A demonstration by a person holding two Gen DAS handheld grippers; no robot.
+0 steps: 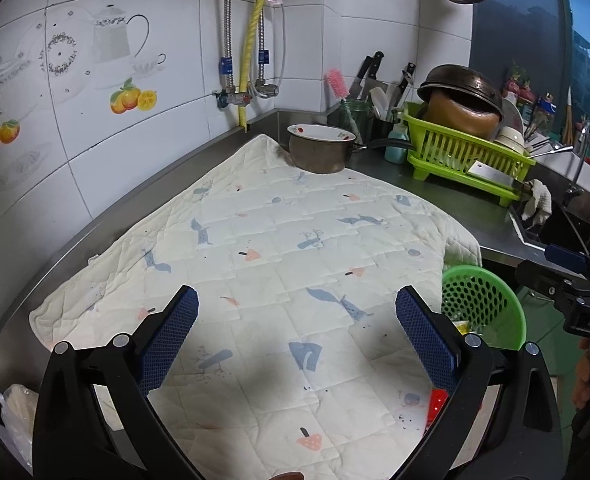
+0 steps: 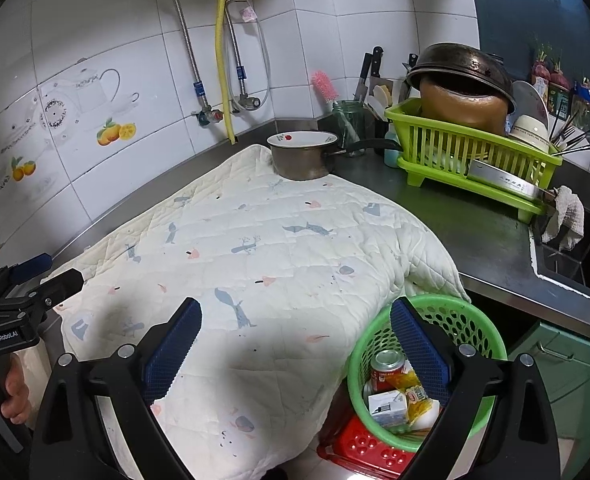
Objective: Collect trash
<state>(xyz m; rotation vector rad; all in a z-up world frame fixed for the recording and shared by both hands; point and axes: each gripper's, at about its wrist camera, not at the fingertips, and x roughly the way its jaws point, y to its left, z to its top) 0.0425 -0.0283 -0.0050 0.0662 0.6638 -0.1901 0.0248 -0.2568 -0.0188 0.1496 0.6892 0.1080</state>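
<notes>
A green perforated basket [image 2: 471,332] stands on a red stool [image 2: 359,446] beside the counter's front edge. It holds a red can [image 2: 387,362], a yellow wrapper [image 2: 409,390] and a small white box [image 2: 387,408]. The basket also shows in the left wrist view [image 1: 491,300]. My right gripper [image 2: 295,344] is open and empty, its right finger over the basket. My left gripper [image 1: 297,332] is open and empty above the quilted cloth [image 1: 255,260]. The cloth [image 2: 255,260] carries no loose trash that I can see.
A metal pot [image 2: 301,158] sits on the cloth's far corner. A green dish rack [image 2: 471,156] with pans and bowls stands at the back right, a sink [image 2: 567,248] beyond it. A plastic bag [image 1: 15,412] lies at the left.
</notes>
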